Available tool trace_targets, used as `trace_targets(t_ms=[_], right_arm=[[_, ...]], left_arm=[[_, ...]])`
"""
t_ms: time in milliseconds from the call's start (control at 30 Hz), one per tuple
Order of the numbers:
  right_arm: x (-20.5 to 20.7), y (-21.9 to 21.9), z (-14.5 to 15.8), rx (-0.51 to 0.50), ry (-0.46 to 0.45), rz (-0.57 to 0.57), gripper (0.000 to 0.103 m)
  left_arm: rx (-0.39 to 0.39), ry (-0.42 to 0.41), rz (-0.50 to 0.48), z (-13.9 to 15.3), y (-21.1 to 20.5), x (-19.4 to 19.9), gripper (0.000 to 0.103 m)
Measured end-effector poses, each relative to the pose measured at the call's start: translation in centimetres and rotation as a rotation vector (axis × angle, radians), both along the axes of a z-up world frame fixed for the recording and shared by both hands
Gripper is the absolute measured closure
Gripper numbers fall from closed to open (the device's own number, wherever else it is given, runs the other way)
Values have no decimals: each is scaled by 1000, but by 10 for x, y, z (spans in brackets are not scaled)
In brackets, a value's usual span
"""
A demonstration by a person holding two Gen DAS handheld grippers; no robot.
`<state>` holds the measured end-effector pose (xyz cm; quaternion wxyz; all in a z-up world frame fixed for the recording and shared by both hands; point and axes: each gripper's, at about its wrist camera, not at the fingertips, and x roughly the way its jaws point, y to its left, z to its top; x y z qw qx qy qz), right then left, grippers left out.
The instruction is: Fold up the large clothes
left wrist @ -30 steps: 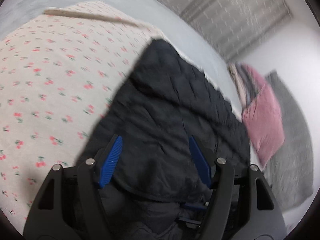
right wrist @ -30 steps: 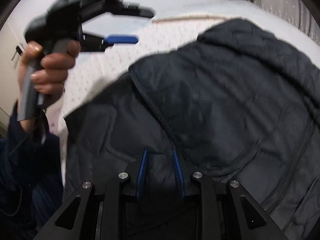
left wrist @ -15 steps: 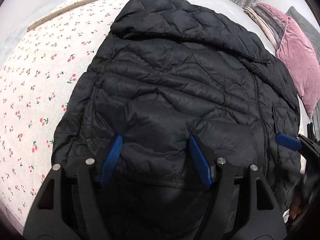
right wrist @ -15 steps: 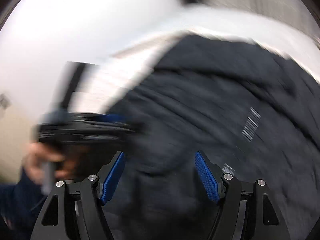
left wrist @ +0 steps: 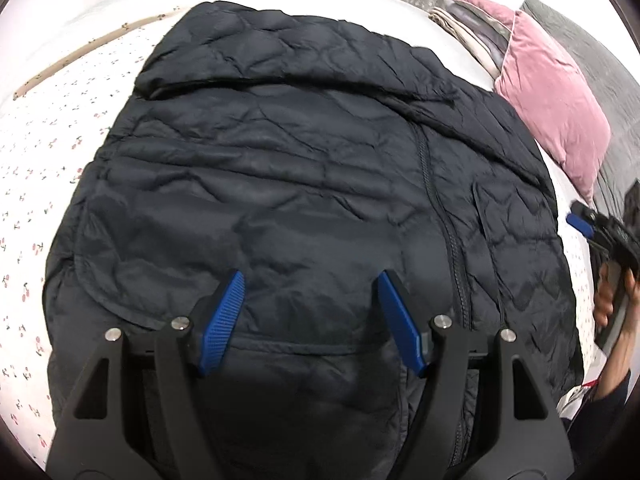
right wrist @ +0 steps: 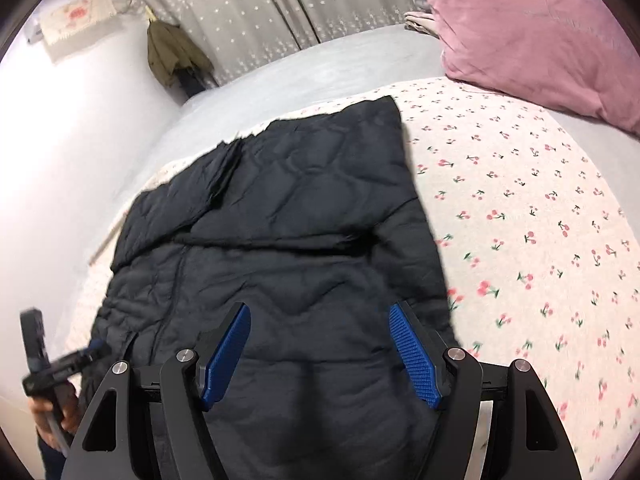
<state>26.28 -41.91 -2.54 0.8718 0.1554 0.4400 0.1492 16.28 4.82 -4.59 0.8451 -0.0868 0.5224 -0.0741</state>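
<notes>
Left wrist view: the left gripper hangs above the dark quilted jacket, jaws spread and gripping nothing; the jacket lies flat on the cherry-print bed sheet, a pink pillow just beyond it. Right wrist view: the right gripper is over the jacket's right portion, jaws likewise spread and empty.

I count one dark jacket on the bed sheet, one pink pillow, and my two grippers, left and right.
</notes>
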Motion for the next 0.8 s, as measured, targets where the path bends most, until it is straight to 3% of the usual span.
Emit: trace_targets(t_ms=[233, 333, 367, 433, 467, 633, 800], right_arm=[[37, 10, -49, -111, 53, 40, 30], [39, 9, -54, -67, 52, 61, 35], [38, 9, -53, -40, 55, 82, 49], [33, 8, -43, 10, 34, 110, 67], [27, 7, -33, 57, 1, 143, 71], [-11, 25, 4, 61, -133, 323, 71], [-39, 37, -5, -114, -103, 390, 71]], left_arm=[[-30, -6, 29, -4, 11, 3, 33], [-26, -5, 28, -5, 10, 3, 33], [-27, -5, 28, -5, 9, 3, 33], [-31, -10, 24, -4, 9, 2, 33], [-33, -11, 24, -4, 10, 2, 33], [-49, -3, 32, -4, 14, 0, 33], [-49, -14, 25, 0, 12, -6, 33]])
